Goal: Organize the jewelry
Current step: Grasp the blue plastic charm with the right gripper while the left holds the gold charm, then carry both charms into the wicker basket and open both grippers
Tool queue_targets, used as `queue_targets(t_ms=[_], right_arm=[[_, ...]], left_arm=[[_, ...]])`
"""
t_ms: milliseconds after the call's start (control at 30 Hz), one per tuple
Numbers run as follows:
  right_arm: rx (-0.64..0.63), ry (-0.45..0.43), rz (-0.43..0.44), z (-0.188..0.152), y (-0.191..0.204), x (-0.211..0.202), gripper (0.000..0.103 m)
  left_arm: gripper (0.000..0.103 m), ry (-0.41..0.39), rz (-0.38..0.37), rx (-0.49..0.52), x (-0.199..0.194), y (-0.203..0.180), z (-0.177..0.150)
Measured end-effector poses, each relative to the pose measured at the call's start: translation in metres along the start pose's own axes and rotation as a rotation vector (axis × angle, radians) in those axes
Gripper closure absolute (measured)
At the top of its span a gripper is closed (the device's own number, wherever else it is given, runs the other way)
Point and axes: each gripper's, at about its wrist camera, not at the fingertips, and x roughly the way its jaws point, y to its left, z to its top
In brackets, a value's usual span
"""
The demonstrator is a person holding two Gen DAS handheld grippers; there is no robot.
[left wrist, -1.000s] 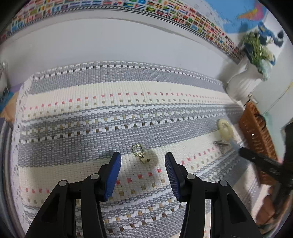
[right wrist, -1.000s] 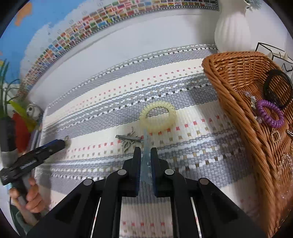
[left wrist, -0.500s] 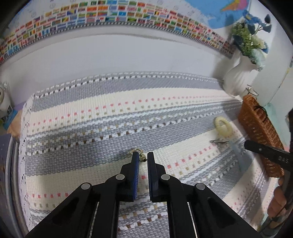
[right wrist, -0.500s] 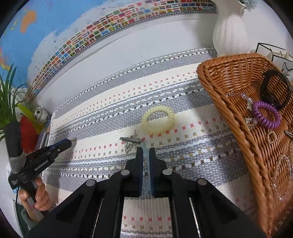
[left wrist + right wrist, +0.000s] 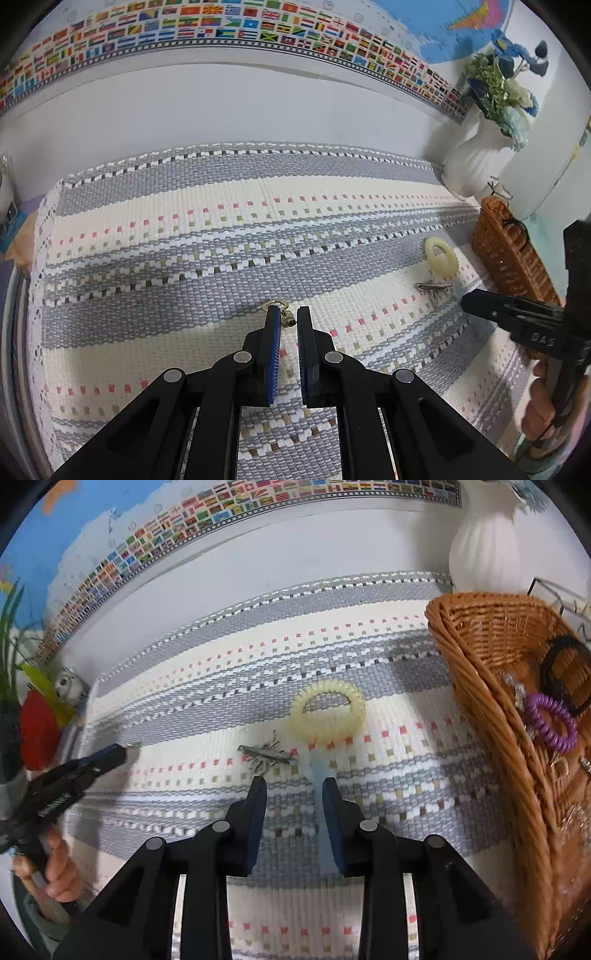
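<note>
The left gripper (image 5: 288, 319) tilts down at the striped mat (image 5: 184, 229) in the lower middle of its frame, jaws pinched on a small gold earring (image 5: 281, 313). The right gripper (image 5: 293, 788), also angled down, has just been opening; a pale blue strip (image 5: 320, 794) lies against its right pad, apparently let go. The yellow coil band (image 5: 328, 713) lies just above it, with the wicker basket (image 5: 480, 686) at right.

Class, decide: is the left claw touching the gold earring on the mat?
Touching. The left wrist view shows the left claw nearly shut, the earring pinched between its tips, its gold loop poking out beyond them.
</note>
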Motion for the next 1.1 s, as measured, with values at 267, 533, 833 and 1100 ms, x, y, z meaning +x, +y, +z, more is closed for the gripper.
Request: queue_targets(t_ms=[267,533,833,1100], right_arm=[[-0.023,0.005,-0.039,-0.001,-0.006,0.003,0.069],[-0.175,-0.031,-0.190,-0.005,0.021,0.015,0.085],[-0.118,-0.017,0.017,-0.009,0.010,-0.010,0.087],[-0.078,-0.100,0.095,-0.013,0.008,-0.073,0.087]], left_arm=[[0.095,0.014,-0.029,-0.031,0.000,0.007,-0.001],[0.095,0.023,-0.046,-0.058,0.001,0.012,-0.001],[0.095,0.011,-0.059,-0.038,-0.002,0.007,-0.001],[0.095,-0.019,-0.109,0.060,-0.020,-0.028,-0.003]])
